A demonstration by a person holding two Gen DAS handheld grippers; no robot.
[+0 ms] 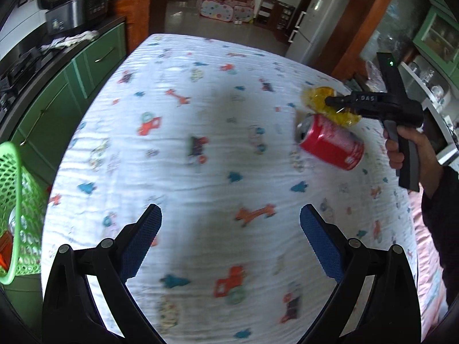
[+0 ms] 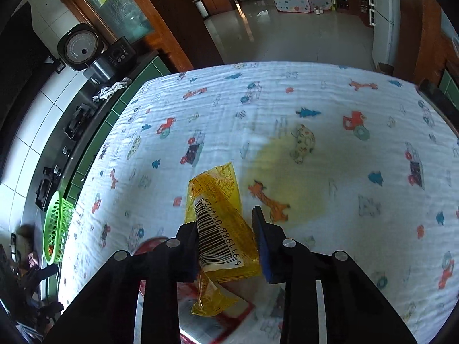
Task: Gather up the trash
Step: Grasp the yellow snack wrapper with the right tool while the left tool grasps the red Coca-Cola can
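My right gripper [image 2: 228, 238] is shut on a yellow plastic wrapper [image 2: 221, 218] with a barcode and holds it above the table. The wrapper [image 1: 330, 103] and the right gripper [image 1: 332, 101] also show at the right of the left wrist view. A red soda can [image 1: 330, 143] lies on its side just below them, and shows blurred under the right gripper [image 2: 149, 246]. My left gripper [image 1: 229, 229] is open and empty over the near middle of the table. A green mesh basket [image 1: 17, 215] stands at the table's left edge, also seen in the right wrist view [image 2: 57, 226].
The table is covered by a white cloth [image 1: 200, 114] printed with cars and giraffes. A green kitchen counter [image 1: 71, 66] with appliances runs along the left. A white fridge [image 1: 318, 14] stands beyond the far right corner. A red-edged item [image 2: 218, 321] lies below the right gripper.
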